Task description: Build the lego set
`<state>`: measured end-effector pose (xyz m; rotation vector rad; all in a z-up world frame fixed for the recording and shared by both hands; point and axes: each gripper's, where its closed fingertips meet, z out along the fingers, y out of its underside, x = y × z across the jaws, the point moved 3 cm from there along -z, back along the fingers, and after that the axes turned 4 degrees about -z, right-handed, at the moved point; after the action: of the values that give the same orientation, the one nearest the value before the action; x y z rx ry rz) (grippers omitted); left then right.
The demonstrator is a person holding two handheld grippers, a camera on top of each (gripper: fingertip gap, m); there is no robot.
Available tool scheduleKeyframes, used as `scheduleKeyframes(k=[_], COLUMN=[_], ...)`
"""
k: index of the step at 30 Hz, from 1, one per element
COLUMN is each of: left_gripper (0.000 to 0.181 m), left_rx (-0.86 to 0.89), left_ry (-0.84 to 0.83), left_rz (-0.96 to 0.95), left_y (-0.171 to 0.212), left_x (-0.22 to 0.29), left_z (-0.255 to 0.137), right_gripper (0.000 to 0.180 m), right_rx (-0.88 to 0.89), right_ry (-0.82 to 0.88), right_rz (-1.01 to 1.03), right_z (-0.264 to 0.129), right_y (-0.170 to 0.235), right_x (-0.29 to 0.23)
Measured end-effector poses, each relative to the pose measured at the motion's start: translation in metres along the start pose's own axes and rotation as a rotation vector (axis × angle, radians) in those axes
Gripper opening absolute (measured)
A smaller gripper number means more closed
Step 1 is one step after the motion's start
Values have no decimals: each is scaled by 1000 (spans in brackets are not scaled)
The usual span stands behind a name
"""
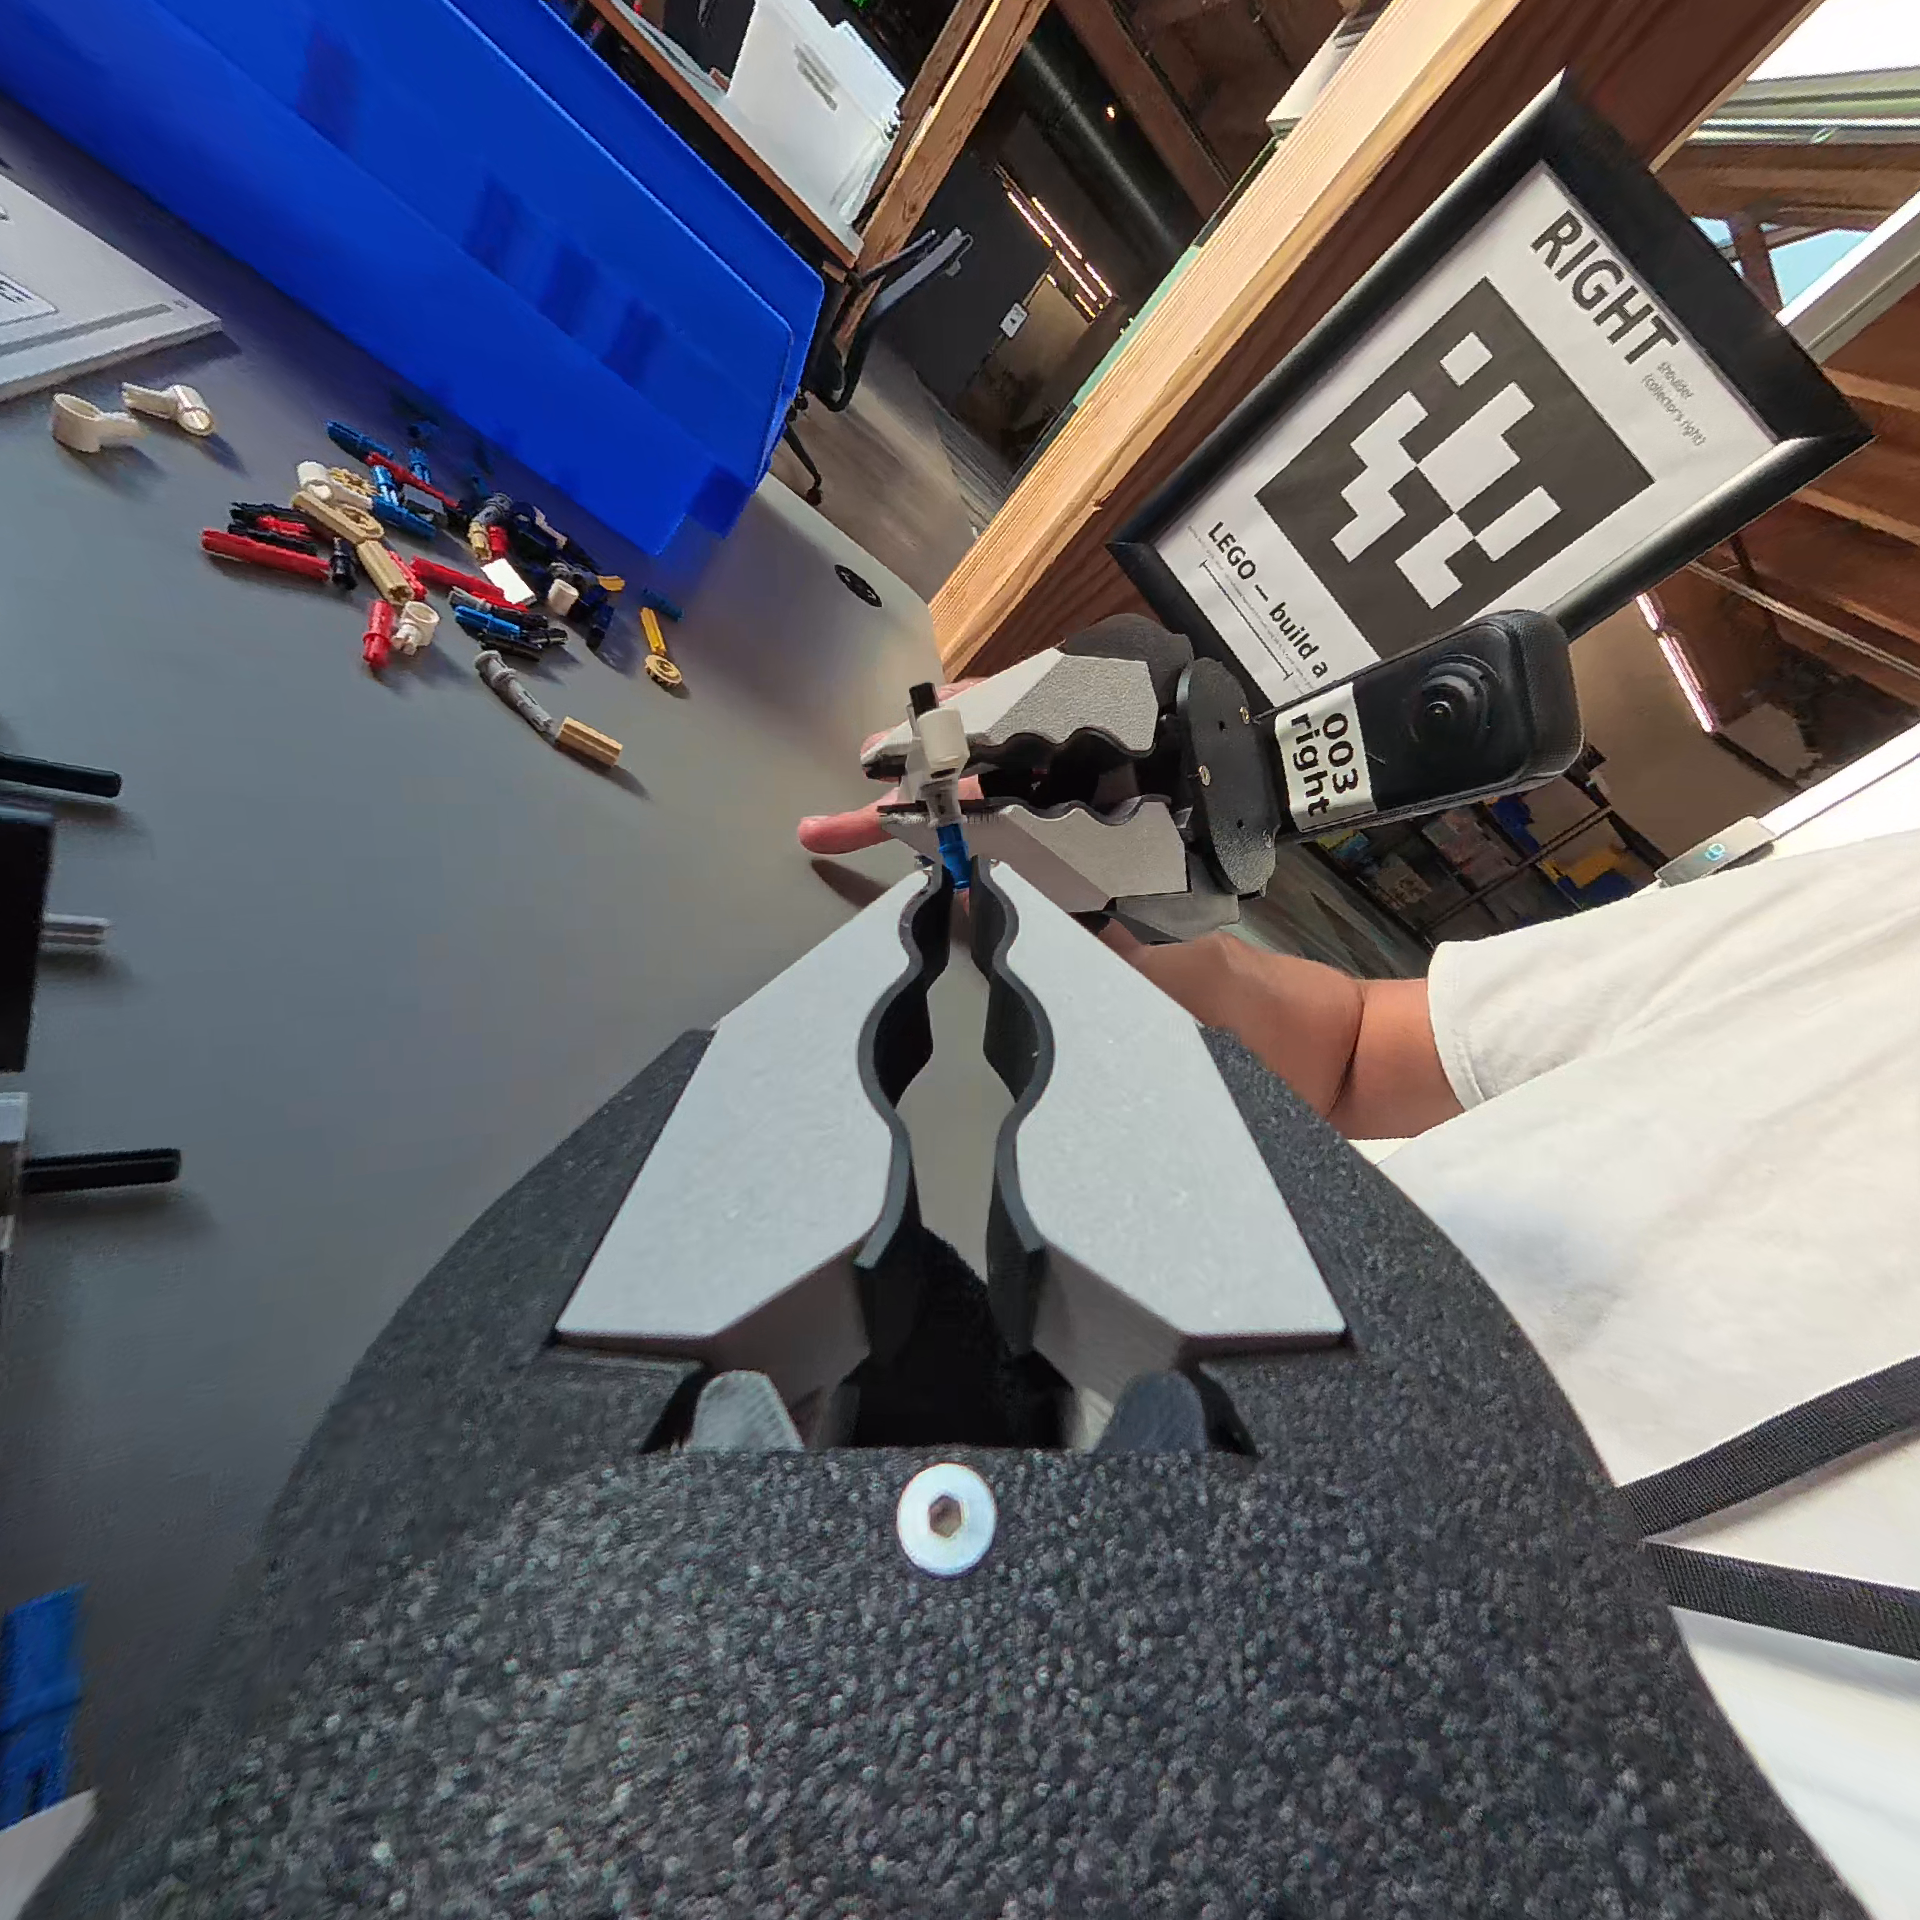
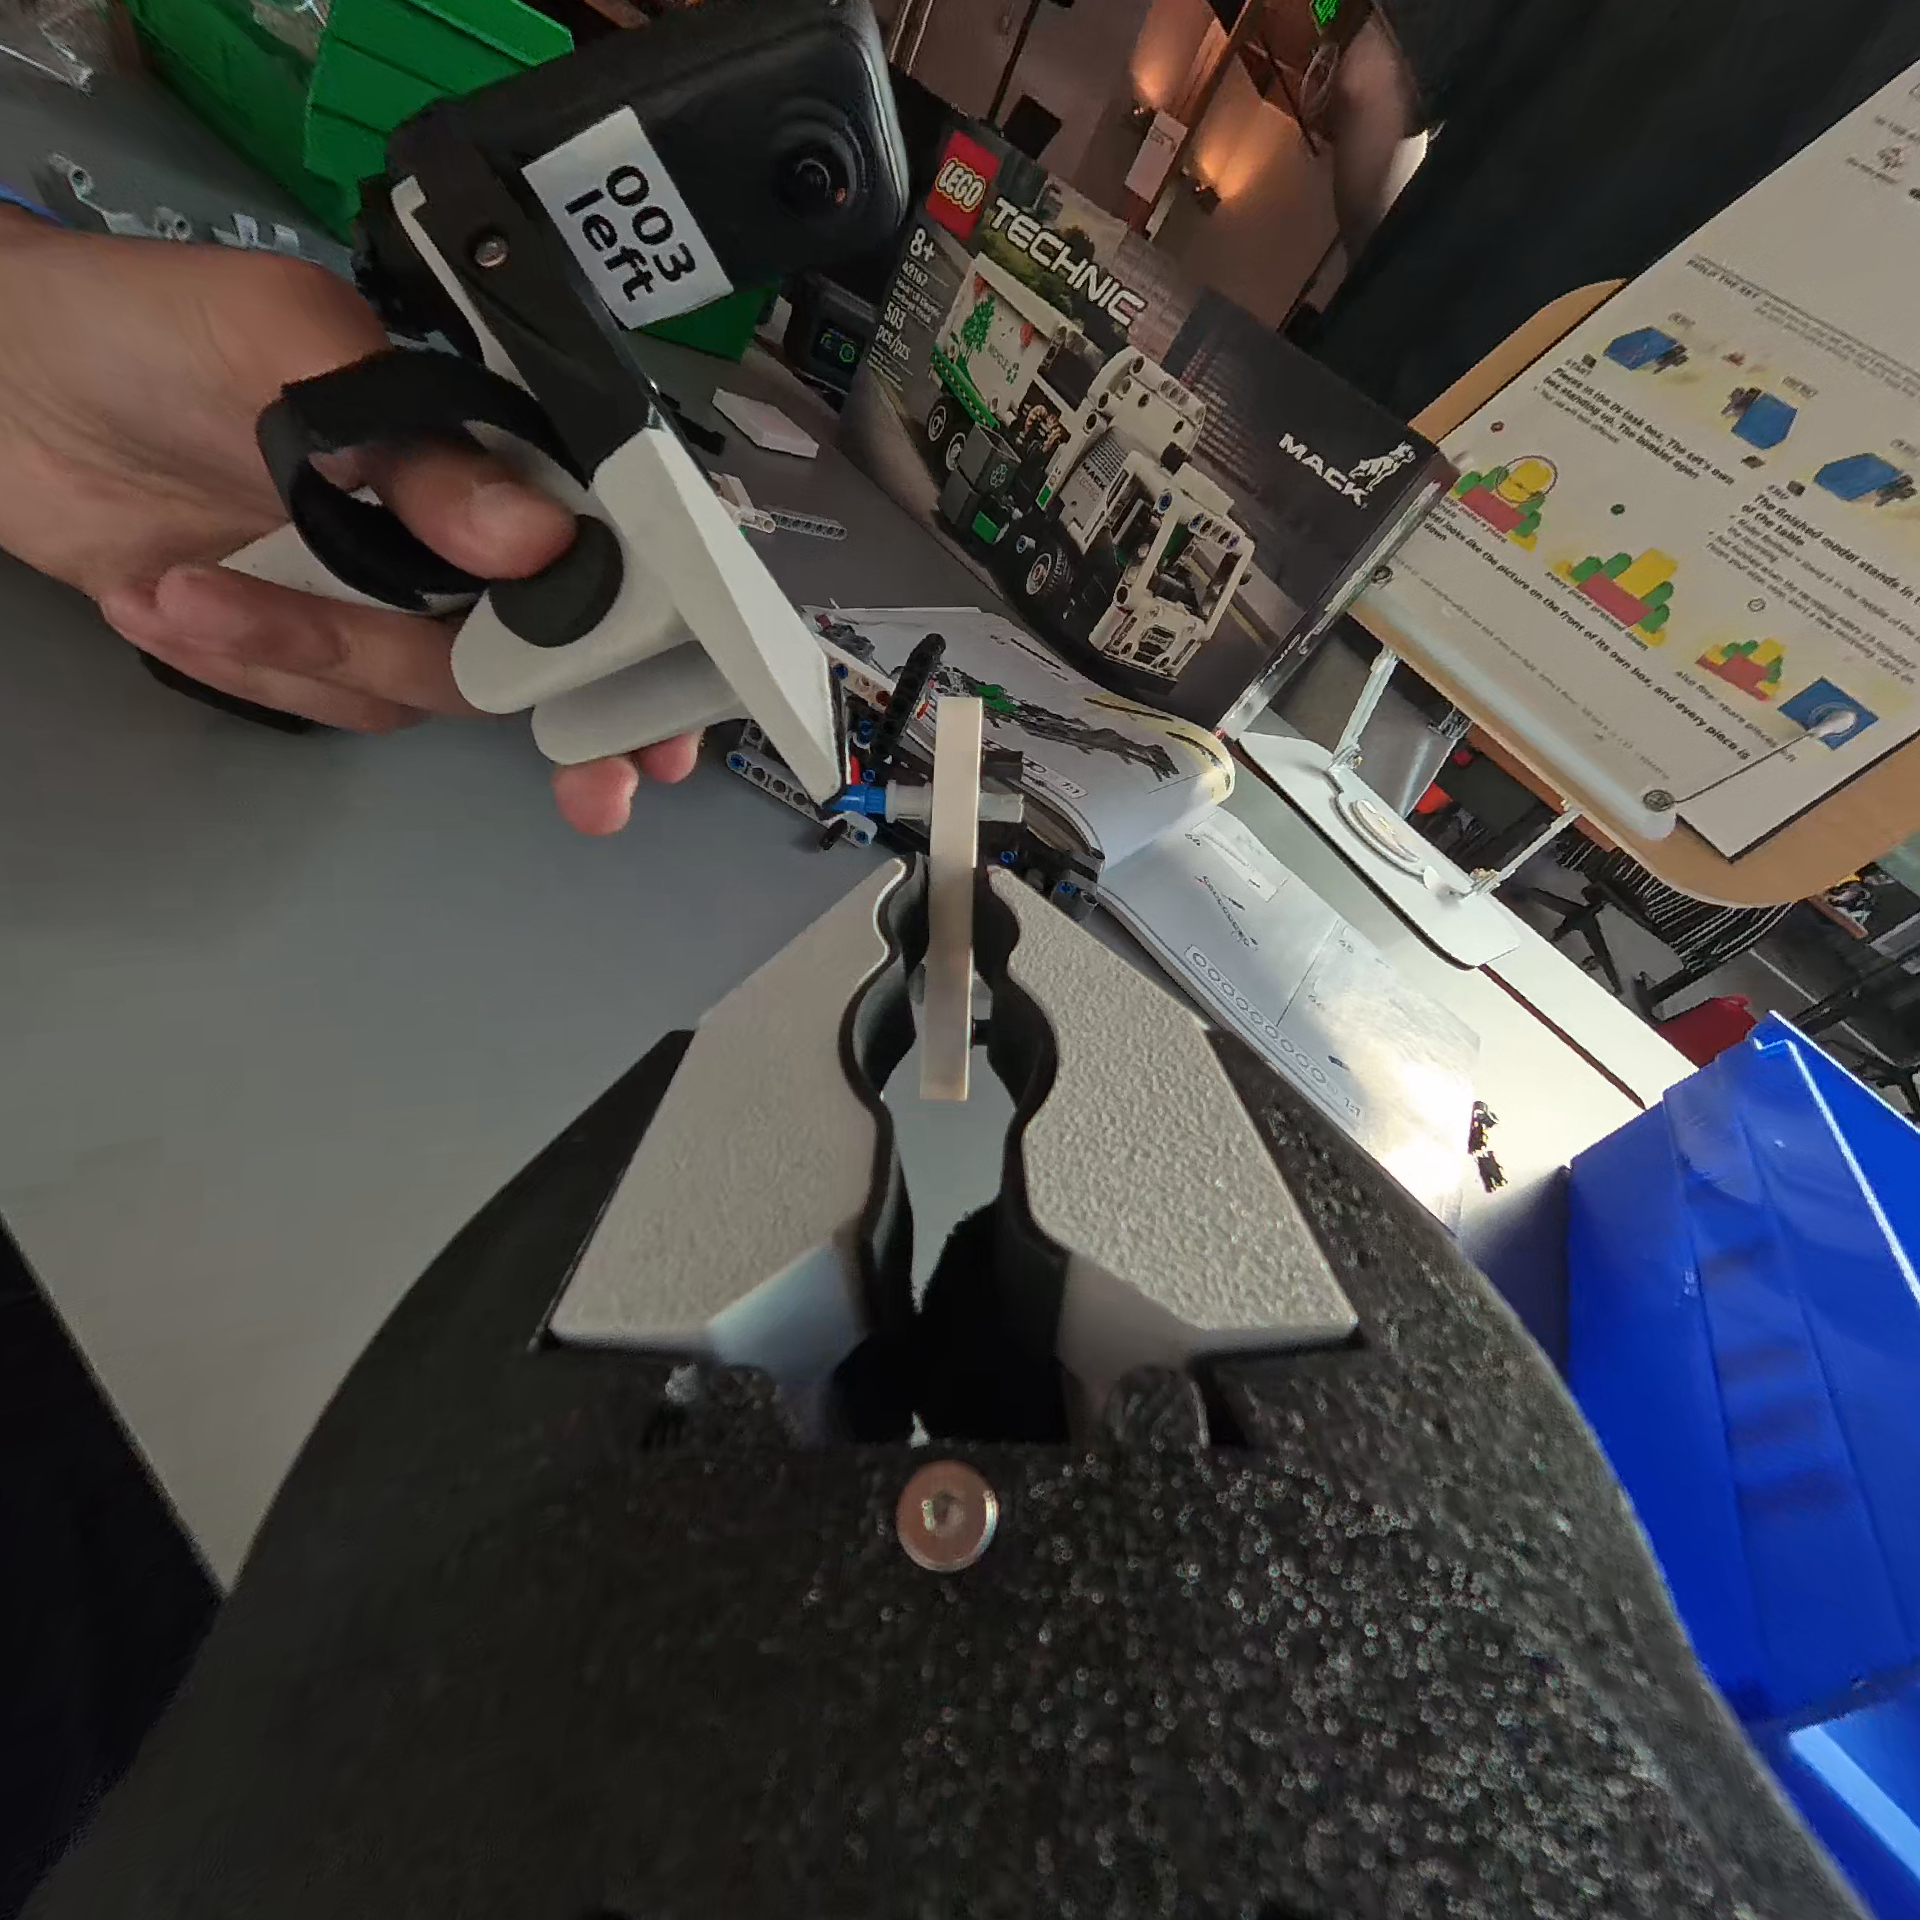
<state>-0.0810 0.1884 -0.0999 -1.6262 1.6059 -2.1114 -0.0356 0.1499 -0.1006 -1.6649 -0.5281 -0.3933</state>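
My left gripper [image 1: 954,883] is shut on a small blue pin [image 1: 951,854], held by its tip above the table. My right gripper [image 2: 951,868] is shut on a flat white beam [image 2: 951,935], held edge-on and upright. A light grey connector [image 2: 909,800] sticks out of the beam's side, and the blue pin [image 2: 862,798] meets its end. The right gripper [image 1: 883,769] shows just ahead in the left wrist view, carrying the white piece [image 1: 940,732]. The left gripper [image 2: 831,784] comes in from the upper left in the right wrist view.
A pile of loose red, blue, black and tan pieces [image 1: 416,551] lies on the grey table [image 1: 416,935] beside blue bins [image 1: 468,260]. The set box [image 2: 1122,457], open booklet [image 2: 1143,790], an instruction board [image 2: 1714,520] and another blue bin [image 2: 1766,1351] surround the grippers. The grippers are tip to tip, or close to it.
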Motion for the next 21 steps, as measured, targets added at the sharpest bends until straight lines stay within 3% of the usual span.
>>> scheduleKeyframes(k=[14, 19, 21], left_gripper=[0, 4, 23], left_rx=[-15, -40, -64], left_ry=[-22, -172, -263], left_rz=[47, 341, 500], left_y=[3, 4, 4], left_x=[2, 10, 12], left_z=[2, 3, -2], right_gripper=[7, 7, 7], right_rx=[-11, -76, -113], right_ry=[-6, -159, -220], right_rz=[-73, -20, -18], right_z=[-2, -3, -6], right_y=[0, -4, -2], right_x=[-2, 2, 0])
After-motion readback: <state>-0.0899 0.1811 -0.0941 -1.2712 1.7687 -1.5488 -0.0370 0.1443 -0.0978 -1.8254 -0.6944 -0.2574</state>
